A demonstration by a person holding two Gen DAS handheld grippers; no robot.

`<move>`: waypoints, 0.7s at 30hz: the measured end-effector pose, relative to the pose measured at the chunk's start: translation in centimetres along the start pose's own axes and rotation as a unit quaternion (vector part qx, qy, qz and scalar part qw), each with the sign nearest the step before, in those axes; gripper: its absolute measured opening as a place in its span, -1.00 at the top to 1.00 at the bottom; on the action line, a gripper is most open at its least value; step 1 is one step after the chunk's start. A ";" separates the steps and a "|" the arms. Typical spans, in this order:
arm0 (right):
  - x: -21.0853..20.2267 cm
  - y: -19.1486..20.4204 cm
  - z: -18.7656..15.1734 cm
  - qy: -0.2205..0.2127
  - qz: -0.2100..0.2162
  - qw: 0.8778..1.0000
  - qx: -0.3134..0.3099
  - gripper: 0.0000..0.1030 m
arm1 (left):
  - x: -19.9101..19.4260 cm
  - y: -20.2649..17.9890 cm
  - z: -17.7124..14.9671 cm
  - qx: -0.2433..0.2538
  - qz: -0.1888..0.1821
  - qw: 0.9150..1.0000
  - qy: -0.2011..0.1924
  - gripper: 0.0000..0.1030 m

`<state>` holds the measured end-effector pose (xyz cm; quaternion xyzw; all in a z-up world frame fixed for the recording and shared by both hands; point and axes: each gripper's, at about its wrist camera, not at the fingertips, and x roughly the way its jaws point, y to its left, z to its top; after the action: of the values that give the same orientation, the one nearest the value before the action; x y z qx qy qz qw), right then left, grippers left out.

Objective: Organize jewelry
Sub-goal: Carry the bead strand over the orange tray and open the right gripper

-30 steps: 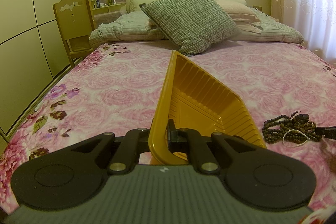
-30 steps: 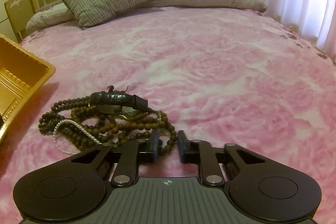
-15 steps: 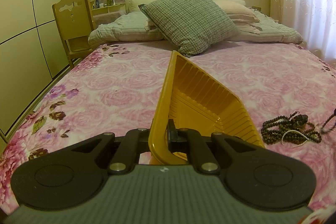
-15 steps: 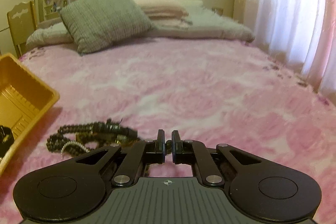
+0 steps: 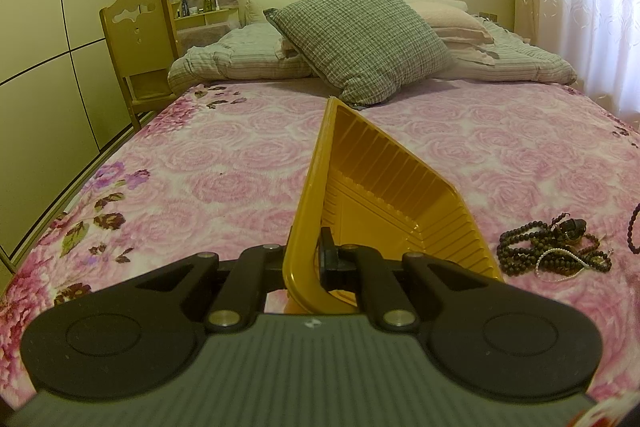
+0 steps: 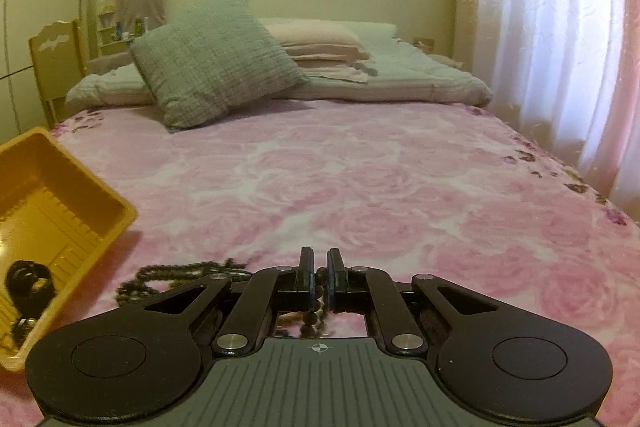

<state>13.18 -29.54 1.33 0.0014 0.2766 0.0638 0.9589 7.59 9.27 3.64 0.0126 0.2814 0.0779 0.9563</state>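
1. The jewelry pile (image 5: 554, 249) (dark bead strands, a pale pearl strand and a dark watch-like piece) lies on the pink floral bedspread (image 5: 224, 163), just beside the right wall of the yellow tray (image 5: 384, 187). In the right wrist view only the pile's left edge (image 6: 176, 273) shows, past the gripper body.

2. One bead strand (image 6: 318, 301) is pinched and hangs below the jaws of the right gripper (image 6: 319, 269); in the left wrist view a dark beaded loop (image 5: 633, 227) at the right edge is probably the same strand.

3. We judge the step in hand to be carrying this strand to the tray. To do it well we lift until the loop hangs free of the pile, since tangled beads could drag the rest along, then travel left over the tray wall and release low inside.

4. The tray already holds a dark, ring-shaped piece (image 6: 28, 277) near its front corner; we cannot tell what it is.

5. Right gripper: jaws nearly closed, clenched on the bead strand, with only the beads' width between the pads.

6. Left gripper (image 5: 306, 257): jaws fully closed, clamped on the tray's near wall, one finger (image 5: 328, 251) inside it; the tray looks tipped up.
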 end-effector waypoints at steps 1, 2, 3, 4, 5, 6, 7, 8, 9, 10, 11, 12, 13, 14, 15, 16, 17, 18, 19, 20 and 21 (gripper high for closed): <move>-0.1 0.3 0.0 0.000 0.006 1.000 -0.001 0.89 | 0.0 0.0 0.0 0.000 0.000 1.000 0.000 0.87; -0.2 0.8 0.2 -0.001 0.016 1.000 -0.003 0.89 | 0.0 0.0 0.0 0.000 0.000 1.000 0.000 0.87; -0.2 1.3 0.4 -0.002 0.026 1.000 -0.004 0.89 | 0.0 0.0 0.0 0.000 0.000 1.000 0.000 0.87; -0.3 1.8 0.5 -0.003 0.036 0.999 -0.005 0.89 | 0.0 0.0 0.0 0.000 0.000 1.000 0.000 0.87; -0.4 2.4 0.7 -0.005 0.050 0.999 -0.007 0.89 | 0.0 0.0 0.0 0.000 0.000 1.000 0.000 0.87; -0.6 3.1 0.9 -0.007 0.062 0.998 -0.009 0.89 | 0.0 0.0 0.0 0.000 0.000 1.000 0.000 0.87; -0.6 3.9 1.1 -0.008 0.079 0.997 -0.012 0.89 | 0.0 0.0 0.0 0.000 0.000 1.000 0.000 0.87; -0.7 4.8 1.4 -0.009 0.097 0.995 -0.015 0.89 | 0.0 0.0 0.0 0.000 -0.001 1.000 0.000 0.87; -0.8 5.7 1.6 -0.009 0.114 0.993 -0.018 0.89 | 0.0 0.0 0.0 0.000 -0.001 1.000 0.000 0.87; -0.9 6.6 1.8 -0.011 0.132 0.991 -0.021 0.89 | 0.0 0.0 0.0 0.000 -0.001 1.000 0.000 0.87; -1.0 7.6 2.1 -0.012 0.153 0.988 -0.023 0.89 | 0.0 0.0 0.0 0.000 -0.001 1.000 0.000 0.87; -1.1 8.7 2.3 -0.013 0.170 0.985 -0.026 0.89 | 0.0 0.0 0.0 0.000 -0.001 1.000 0.000 0.87; -1.2 9.9 2.5 -0.013 0.192 0.981 -0.032 0.89 | 0.0 -0.1 0.0 -0.001 -0.001 1.000 0.000 0.87; -1.2 10.8 2.5 -0.013 0.209 0.977 -0.036 0.89 | 0.0 -0.1 0.0 -0.001 -0.001 1.000 0.000 0.87; -1.2 11.7 2.6 -0.012 0.225 0.973 -0.039 0.89 | 0.1 -0.1 0.0 -0.001 -0.001 1.000 0.000 0.87; -1.2 12.8 2.7 -0.009 0.244 0.969 -0.042 0.89 | 0.1 -0.1 0.0 -0.001 -0.001 1.000 0.000 0.87; -1.2 13.7 2.7 -0.007 0.261 0.964 -0.046 0.89 | 0.1 -0.1 0.0 -0.001 -0.001 1.000 0.000 0.87; -1.1 14.5 2.8 -0.006 0.271 0.961 -0.049 0.89 | 0.1 -0.1 0.0 -0.001 -0.001 1.000 -0.001 0.87; -1.1 15.2 2.8 -0.003 0.281 0.958 -0.053 0.89 | 0.1 -0.1 0.0 -0.001 -0.001 1.000 -0.001 0.87; -1.0 16.1 2.7 0.001 0.292 0.955 -0.059 0.89 | 0.1 -0.1 0.0 -0.001 -0.002 1.000 -0.001 0.87; -0.9 16.6 2.6 0.003 0.299 0.952 -0.062 0.89 | 0.1 -0.2 0.0 -0.001 -0.002 1.000 -0.001 0.87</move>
<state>11.83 -13.07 4.66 0.0244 0.2624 0.3645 0.8931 7.71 9.14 3.52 0.0108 0.2803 0.0765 0.9568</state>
